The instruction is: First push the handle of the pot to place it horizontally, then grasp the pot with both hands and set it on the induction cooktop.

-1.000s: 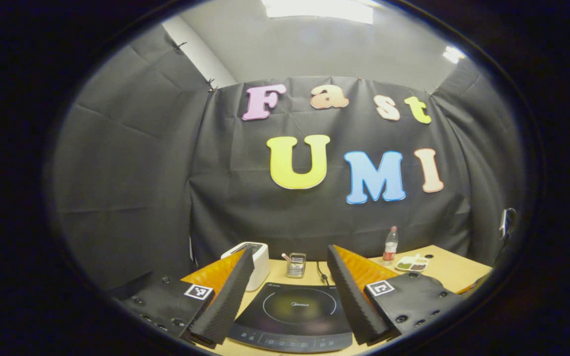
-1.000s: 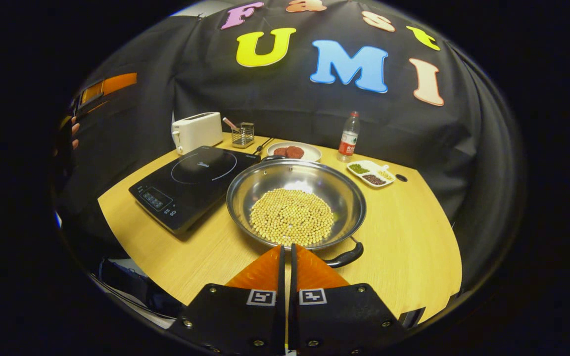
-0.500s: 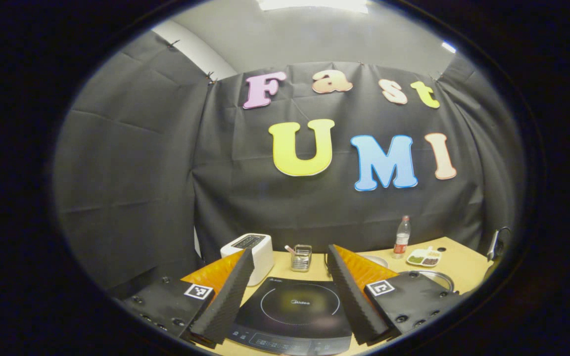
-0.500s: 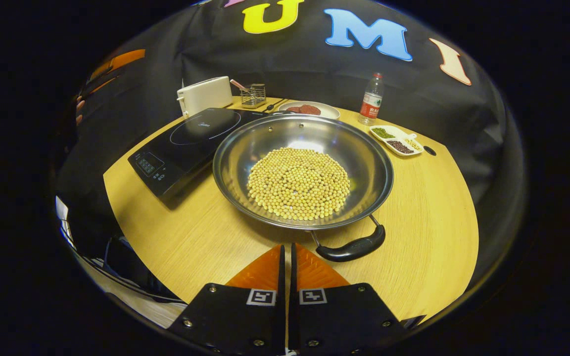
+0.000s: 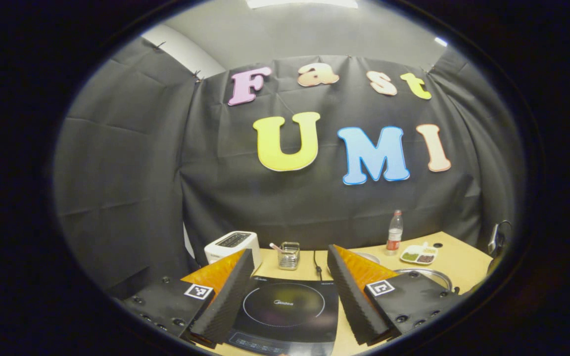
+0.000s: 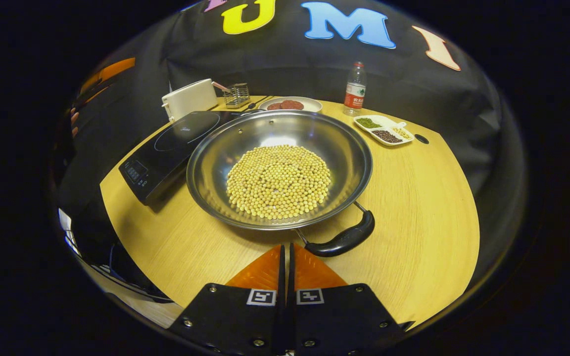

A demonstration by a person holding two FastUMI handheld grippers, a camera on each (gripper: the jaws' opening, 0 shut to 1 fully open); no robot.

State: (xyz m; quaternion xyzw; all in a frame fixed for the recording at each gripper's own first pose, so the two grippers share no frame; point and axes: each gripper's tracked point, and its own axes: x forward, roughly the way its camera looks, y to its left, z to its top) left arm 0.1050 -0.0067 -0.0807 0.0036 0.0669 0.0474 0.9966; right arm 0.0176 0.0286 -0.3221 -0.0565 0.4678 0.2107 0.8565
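A wide steel pot (image 6: 344, 148) holding a heap of yellow soybeans (image 6: 279, 180) sits mid-table in the right gripper view. Its near black handle (image 6: 343, 239) points toward me and to the right. My right gripper (image 6: 287, 247) is shut and empty, its tips just short of that handle. The black induction cooktop (image 6: 166, 148) lies left of the pot, touching or nearly touching its rim. In the left gripper view my left gripper (image 5: 290, 257) is open above the cooktop (image 5: 285, 311), and the pot's rim (image 5: 426, 273) peeks out at the right. That left gripper's orange side (image 6: 109, 74) appears far left.
Along the back of the wooden table (image 6: 413, 207) stand a white toaster (image 6: 188, 99), a wire holder (image 6: 237, 94), a plate of reddish food (image 6: 290, 104), a water bottle (image 6: 355, 89) and a divided dish of beans (image 6: 383, 129). A cable (image 5: 316, 262) runs behind the cooktop.
My right gripper has come closer to the pot and dipped, so the pot looms larger and its handle is nearer my tips. The left gripper drifted slightly, staying open.
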